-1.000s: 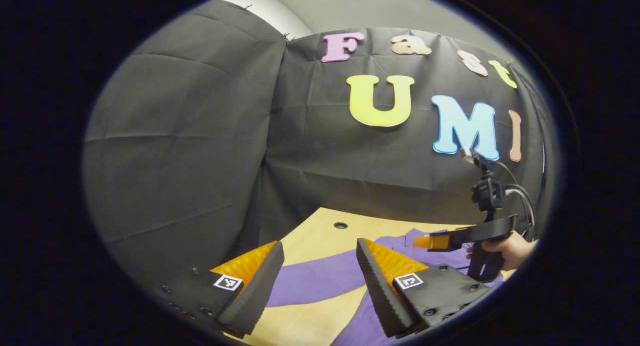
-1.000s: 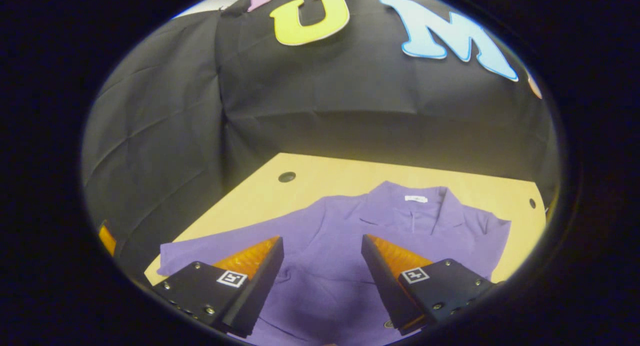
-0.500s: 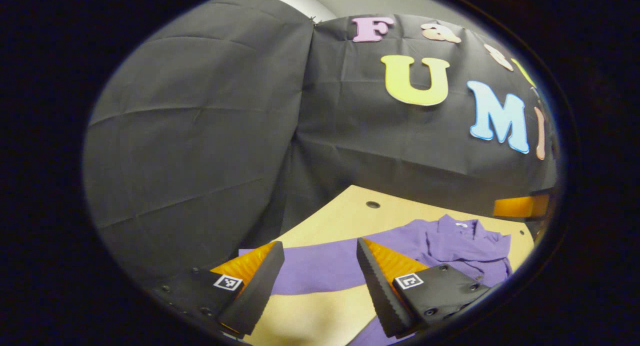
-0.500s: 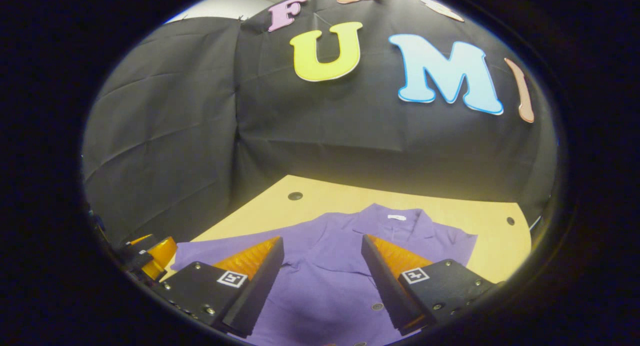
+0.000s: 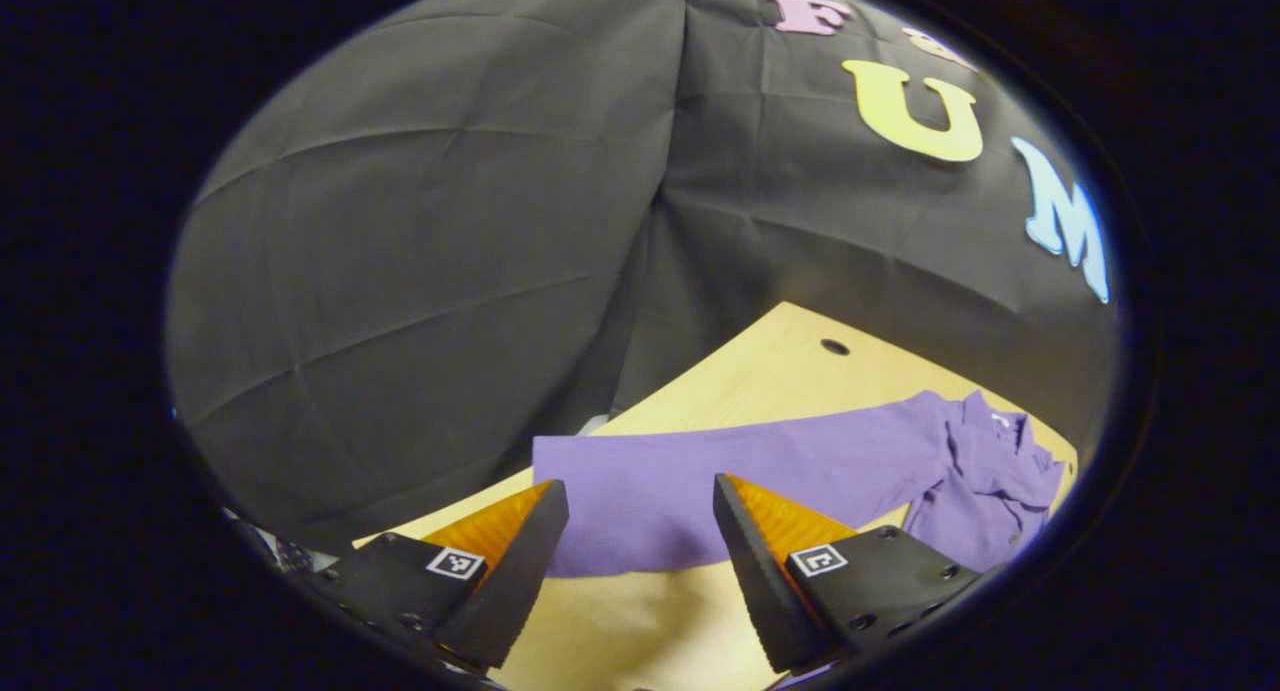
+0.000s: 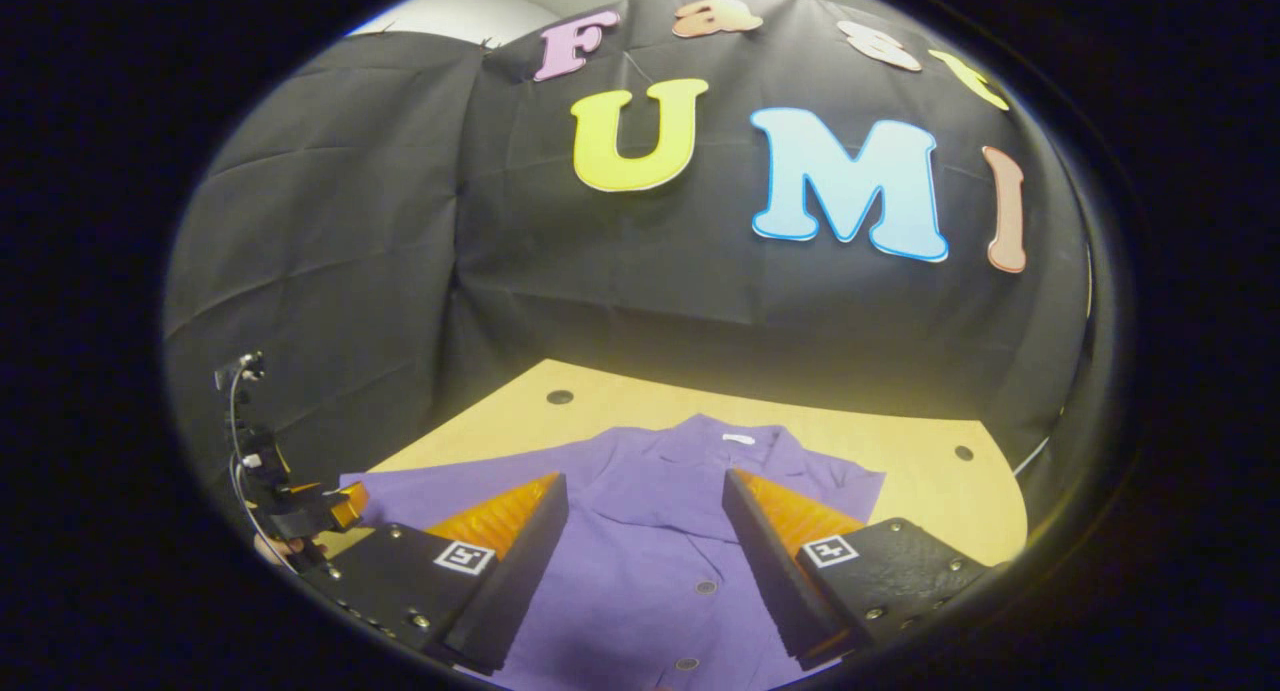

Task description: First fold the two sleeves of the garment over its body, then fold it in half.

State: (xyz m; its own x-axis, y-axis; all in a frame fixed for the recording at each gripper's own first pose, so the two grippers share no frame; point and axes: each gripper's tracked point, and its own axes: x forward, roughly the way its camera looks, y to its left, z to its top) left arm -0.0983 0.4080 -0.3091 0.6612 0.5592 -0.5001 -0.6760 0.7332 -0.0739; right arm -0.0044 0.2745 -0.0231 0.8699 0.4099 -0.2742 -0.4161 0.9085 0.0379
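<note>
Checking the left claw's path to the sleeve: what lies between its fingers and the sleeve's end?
Nothing: in the left gripper view the open left claw frames the purple sleeve end, with bare wooden table beneath.

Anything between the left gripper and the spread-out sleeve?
Nothing visible. The left gripper is open with the purple sleeve lying flat on the table straight ahead between its fingers; bare tabletop lies in front of it.

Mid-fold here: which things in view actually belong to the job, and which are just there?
Part of the job:
- purple shirt, lying flat, buttons up
- its outstretched sleeve, not yet folded
- left gripper, open over that sleeve
- right gripper, open over the shirt body

Just there:
- wooden table
- black cloth wall
</note>
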